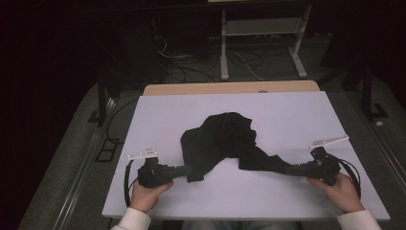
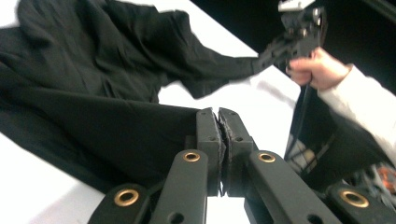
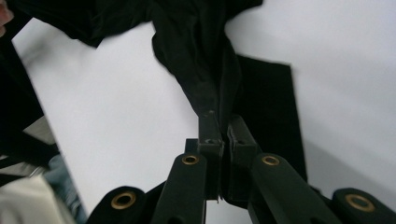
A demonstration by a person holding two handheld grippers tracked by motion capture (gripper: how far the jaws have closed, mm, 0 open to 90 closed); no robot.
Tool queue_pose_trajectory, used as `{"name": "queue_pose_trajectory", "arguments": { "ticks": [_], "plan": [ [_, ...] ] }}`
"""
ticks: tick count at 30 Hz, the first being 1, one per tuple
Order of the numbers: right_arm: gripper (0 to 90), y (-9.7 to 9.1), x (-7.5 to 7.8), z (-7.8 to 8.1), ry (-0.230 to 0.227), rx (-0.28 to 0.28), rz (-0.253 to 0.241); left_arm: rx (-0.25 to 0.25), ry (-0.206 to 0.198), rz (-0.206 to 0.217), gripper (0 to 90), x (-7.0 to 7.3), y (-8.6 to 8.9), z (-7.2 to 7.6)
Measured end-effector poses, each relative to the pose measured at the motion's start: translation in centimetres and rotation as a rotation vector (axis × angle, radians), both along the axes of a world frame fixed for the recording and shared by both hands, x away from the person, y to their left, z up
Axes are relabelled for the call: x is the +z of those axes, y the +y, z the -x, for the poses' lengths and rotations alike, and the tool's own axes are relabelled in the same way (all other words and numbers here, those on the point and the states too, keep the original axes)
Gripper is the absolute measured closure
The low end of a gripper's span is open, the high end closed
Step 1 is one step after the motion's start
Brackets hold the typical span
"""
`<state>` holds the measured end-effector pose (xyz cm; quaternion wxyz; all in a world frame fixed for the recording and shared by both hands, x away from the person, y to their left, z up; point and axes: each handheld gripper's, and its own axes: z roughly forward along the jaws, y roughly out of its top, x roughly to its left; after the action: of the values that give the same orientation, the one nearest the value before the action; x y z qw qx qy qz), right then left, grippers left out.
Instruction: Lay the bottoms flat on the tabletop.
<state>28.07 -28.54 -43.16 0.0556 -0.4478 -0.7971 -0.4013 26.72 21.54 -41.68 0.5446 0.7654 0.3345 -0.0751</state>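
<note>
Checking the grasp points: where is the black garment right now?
In the high view the black garment lies mid-table on the white board, stretched between the left gripper and the right gripper, each shut on a corner.

Both grippers matte black. Left gripper (image 1: 184, 171): flat linkage arms, brass-coloured rivets at the pivots, black cable looped behind the handle, grey three-cornered plate on top. Right gripper (image 1: 289, 169): same build, brass rivets, looped black cable, grey plate. White long sleeves with cuffs on both forearms.
</note>
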Motion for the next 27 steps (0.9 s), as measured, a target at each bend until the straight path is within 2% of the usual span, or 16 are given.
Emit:
{"name": "queue_pose_trajectory", "arguments": {
  "ticks": [5,8,12,16,18,22,23,25,27],
  "plan": [
    [85.2,-0.4,-0.4,1.7,0.028,0.025,0.023,-0.067,0.031,-0.069,86.7,-0.7,-0.7,0.8],
    [85.2,-0.8,-0.6,2.4,0.042,0.025,0.034,-0.124,0.044,-0.113,86.7,-0.9,-1.3,1.5],
    [85.1,-1.3,-0.9,2.9,0.057,0.017,0.035,-0.217,0.041,-0.182,86.6,-1.2,-2.1,2.5],
    [84.9,-1.4,-0.9,3.0,0.068,0.017,0.038,-0.276,0.051,-0.233,86.6,-1.5,-2.4,2.9],
    [84.9,-1.3,-0.9,2.9,0.070,0.022,0.035,-0.290,0.056,-0.249,86.6,-1.5,-2.5,3.1],
    [84.3,-1.1,-0.9,3.0,0.075,0.034,0.036,-0.296,0.039,-0.269,85.7,-1.2,-2.5,3.1],
    [81.9,-1.1,-0.9,3.1,0.075,0.032,0.037,-0.287,0.033,-0.275,84.0,-1.1,-2.5,3.0],
    [69.9,-1.1,-0.9,3.0,0.072,0.010,0.039,-0.278,0.027,-0.299,77.2,-0.9,-2.3,2.6],
    [60.1,-1.1,-0.6,2.9,0.042,-0.016,0.045,-0.251,0.016,-0.309,68.1,-0.6,-2.1,2.1]
  ]
}}
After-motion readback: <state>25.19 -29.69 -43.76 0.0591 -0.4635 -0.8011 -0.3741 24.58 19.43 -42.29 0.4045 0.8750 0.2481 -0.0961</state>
